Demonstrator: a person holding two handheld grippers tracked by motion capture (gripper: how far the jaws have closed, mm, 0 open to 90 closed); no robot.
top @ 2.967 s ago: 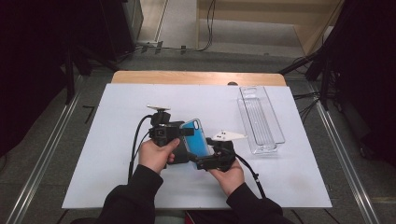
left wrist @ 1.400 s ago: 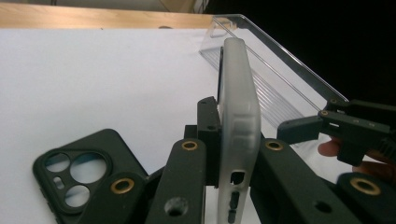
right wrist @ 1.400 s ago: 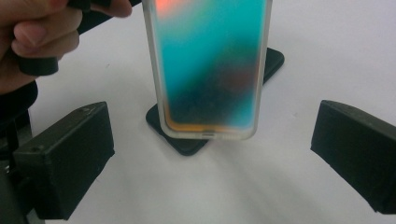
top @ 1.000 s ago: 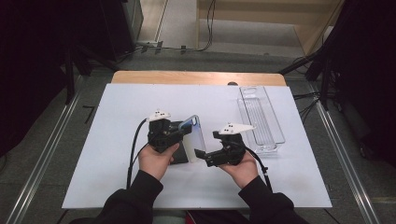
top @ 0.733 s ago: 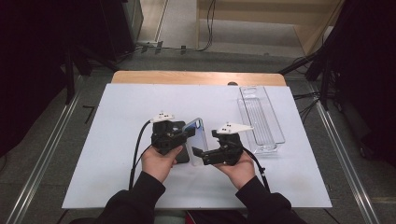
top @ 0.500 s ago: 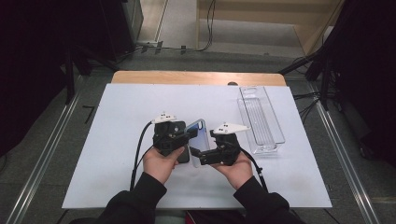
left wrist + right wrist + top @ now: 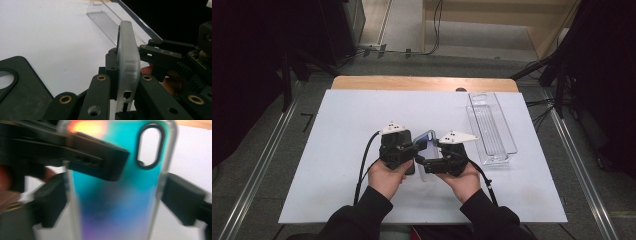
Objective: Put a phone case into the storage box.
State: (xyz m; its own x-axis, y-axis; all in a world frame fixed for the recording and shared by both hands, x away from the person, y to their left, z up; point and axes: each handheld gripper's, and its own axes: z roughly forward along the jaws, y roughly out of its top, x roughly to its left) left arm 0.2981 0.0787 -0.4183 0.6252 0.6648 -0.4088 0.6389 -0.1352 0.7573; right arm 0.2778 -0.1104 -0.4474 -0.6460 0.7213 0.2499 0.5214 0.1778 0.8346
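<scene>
Worktop [image 7: 337,150]: white sheet over a wooden top; both forearms in black sleeves come in from its near edge, hands side by side near the middle
Clear tray [image 7: 491,127]: long ribbed see-through bin lying on the worktop, just beyond and to the right of the right hand
Left hand [image 7: 384,177]: wrapped under its gripper, wrist low, knuckles turned toward the other hand
Right hand [image 7: 462,177]: cupped beneath its gripper, turned inward toward the case
Left gripper [image 7: 126,85]: jaws narrow, clamped on the lower edge of the phone case, one pad on each face; case stands edge-on in the left gripper view
Right gripper [image 7: 113,202]: jaws wide, one on each side of the case's long edges; they have just been closing with the case between them; left pad at the edge, right pad with a sliver of gap
Phone case [image 7: 427,150]: frosted rim, teal-to-purple back, oval camera cut-out; held above the worktop between the two grippers
Writing: no brand or label can be read
</scene>
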